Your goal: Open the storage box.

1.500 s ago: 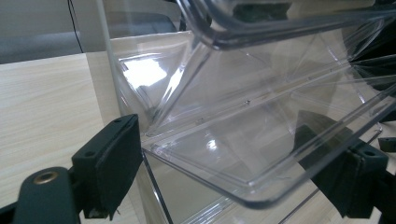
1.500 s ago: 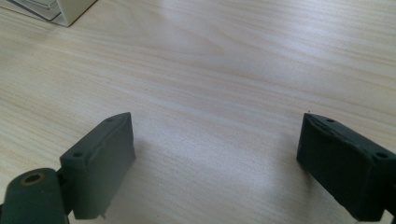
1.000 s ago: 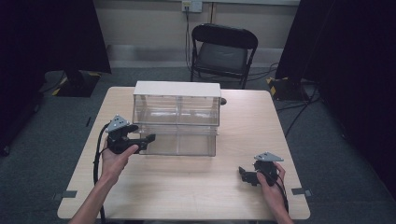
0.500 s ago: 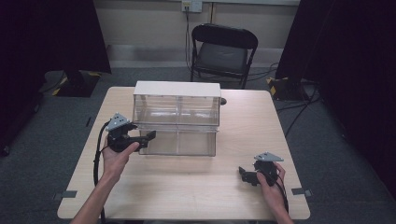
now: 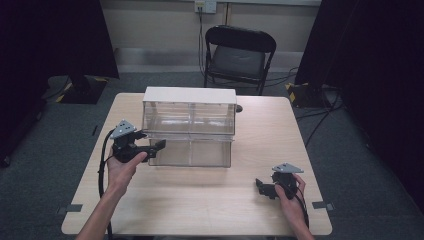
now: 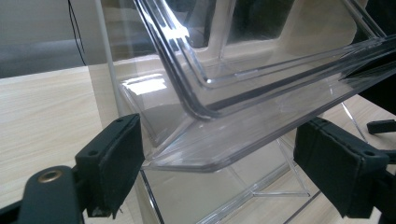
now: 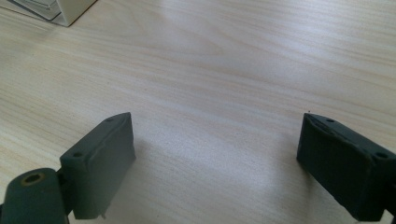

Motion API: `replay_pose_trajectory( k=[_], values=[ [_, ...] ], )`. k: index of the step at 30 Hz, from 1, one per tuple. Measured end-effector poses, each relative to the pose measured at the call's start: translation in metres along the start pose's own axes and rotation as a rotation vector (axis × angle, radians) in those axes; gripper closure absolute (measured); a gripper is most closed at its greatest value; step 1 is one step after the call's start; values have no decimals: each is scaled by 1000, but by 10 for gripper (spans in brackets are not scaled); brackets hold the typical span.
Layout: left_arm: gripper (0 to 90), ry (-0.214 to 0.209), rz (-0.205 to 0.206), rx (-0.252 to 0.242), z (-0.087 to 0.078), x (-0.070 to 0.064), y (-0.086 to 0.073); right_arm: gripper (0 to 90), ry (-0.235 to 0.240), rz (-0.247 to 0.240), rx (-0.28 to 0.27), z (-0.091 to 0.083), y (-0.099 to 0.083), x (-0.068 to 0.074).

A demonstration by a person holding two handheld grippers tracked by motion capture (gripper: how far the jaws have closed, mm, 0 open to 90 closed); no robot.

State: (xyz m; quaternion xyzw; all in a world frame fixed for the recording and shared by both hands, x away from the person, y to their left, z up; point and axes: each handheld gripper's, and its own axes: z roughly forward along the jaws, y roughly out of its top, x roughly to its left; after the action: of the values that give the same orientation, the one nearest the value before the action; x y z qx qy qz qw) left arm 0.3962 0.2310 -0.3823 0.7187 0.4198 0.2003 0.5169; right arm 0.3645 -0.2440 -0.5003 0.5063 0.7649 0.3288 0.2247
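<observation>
A clear plastic drawer unit (image 5: 189, 117) with a white top stands at the middle back of the wooden table (image 5: 200, 205). Its lower drawer (image 5: 195, 152) sticks out a little toward the front. My left gripper (image 5: 159, 145) is at that drawer's left front corner. In the left gripper view the clear drawer's lip (image 6: 210, 158) lies between the widely spread jaws of the left gripper (image 6: 219, 175), which is open and not touching it. My right gripper (image 5: 260, 188) rests open near the table's front right, and in the right gripper view (image 7: 215, 158) bare wood lies between its jaws.
A black folding chair (image 5: 239, 52) stands behind the table. A small dark object (image 5: 239, 108) lies just behind the unit's right corner. Cables run over the grey floor (image 5: 320, 120) at the right. Bare tabletop spreads in front of the unit.
</observation>
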Motion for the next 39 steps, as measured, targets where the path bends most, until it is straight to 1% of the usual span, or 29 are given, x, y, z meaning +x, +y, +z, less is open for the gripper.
replay_pose_trajectory(
  k=[4,5,8,9,11,16,22,31,34,35,37,38,39],
  values=[
    [159,-3,2,0,0,0,0,106,0,0,0,0,0,0],
    [160,-1,-8,-6,0,0,0,105,0,0,0,0,0,0],
    [160,-3,-6,-6,0,0,-1,106,0,0,0,0,0,0],
    [160,-6,3,-3,0,1,-1,106,0,0,0,0,0,0],
    [162,-7,-2,-9,0,1,-1,106,0,0,0,0,0,0],
    [162,-7,-3,-9,0,1,-1,106,0,0,0,0,0,0],
    [162,-9,4,-4,-1,2,-1,106,0,0,0,0,0,0],
    [162,-6,-5,-8,0,1,-1,106,0,0,0,0,0,0],
    [160,-9,1,-16,0,2,-3,106,0,0,0,0,0,0],
    [160,-12,-5,-18,0,2,-3,106,0,0,0,0,0,0],
    [160,-13,-5,-18,1,2,-3,106,0,0,0,0,0,0],
    [160,-11,4,-11,1,2,-3,105,0,0,0,0,0,0],
    [160,-8,4,-12,1,2,-3,106,0,0,0,0,0,0]
  ],
)
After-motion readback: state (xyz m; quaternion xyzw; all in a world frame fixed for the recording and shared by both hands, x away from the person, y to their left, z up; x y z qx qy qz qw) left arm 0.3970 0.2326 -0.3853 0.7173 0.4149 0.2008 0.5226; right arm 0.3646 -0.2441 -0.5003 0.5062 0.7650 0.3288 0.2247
